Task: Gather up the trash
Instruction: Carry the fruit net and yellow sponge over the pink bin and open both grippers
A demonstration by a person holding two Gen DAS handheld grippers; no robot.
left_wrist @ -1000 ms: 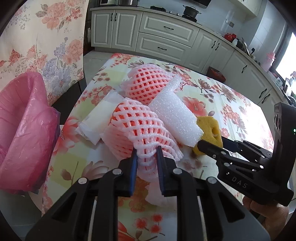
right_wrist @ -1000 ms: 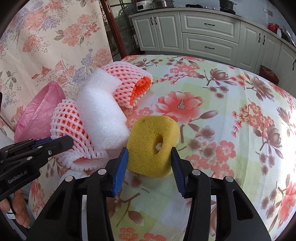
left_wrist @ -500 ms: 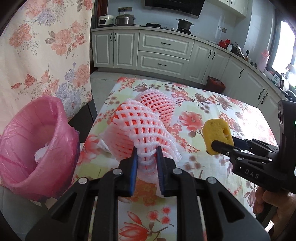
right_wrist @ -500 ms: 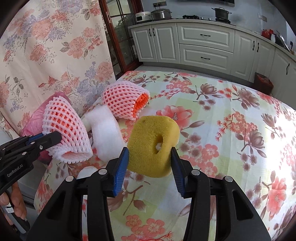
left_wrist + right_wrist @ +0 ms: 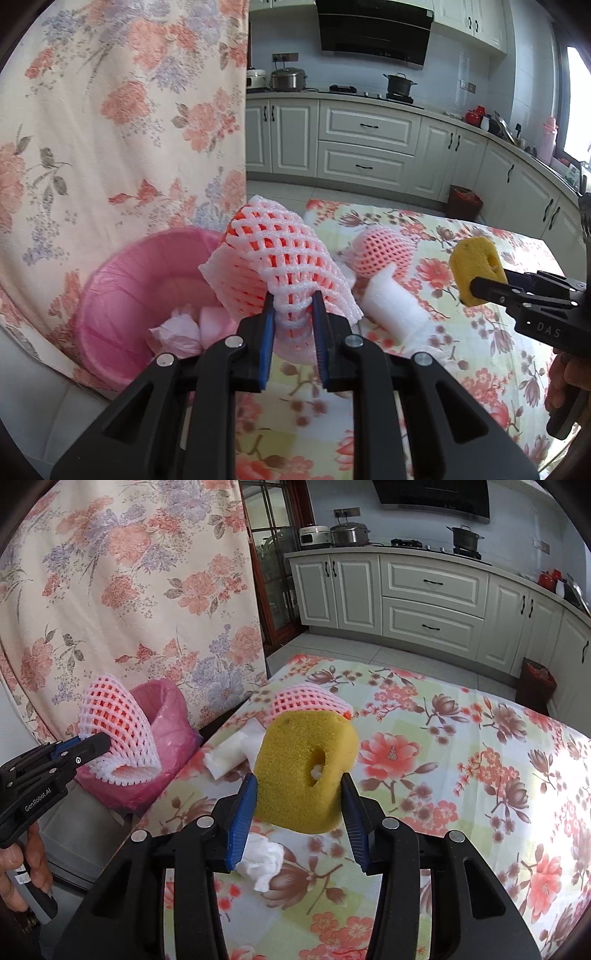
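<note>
Floral table (image 5: 461,746) | left tongs (image 5: 293,314) clamp net sleeve (image 5: 280,258); right tongs (image 5: 299,794) clamp sponge (image 5: 306,764), underside hidden

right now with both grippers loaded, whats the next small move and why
Probably carry the left gripper a little further left, over the pink-lined bin, then open it. It is shut on the foam fruit net, which hangs near the bin's rim, not clearly over its opening. The right gripper holds the yellow sponge above the table and can follow.
</note>
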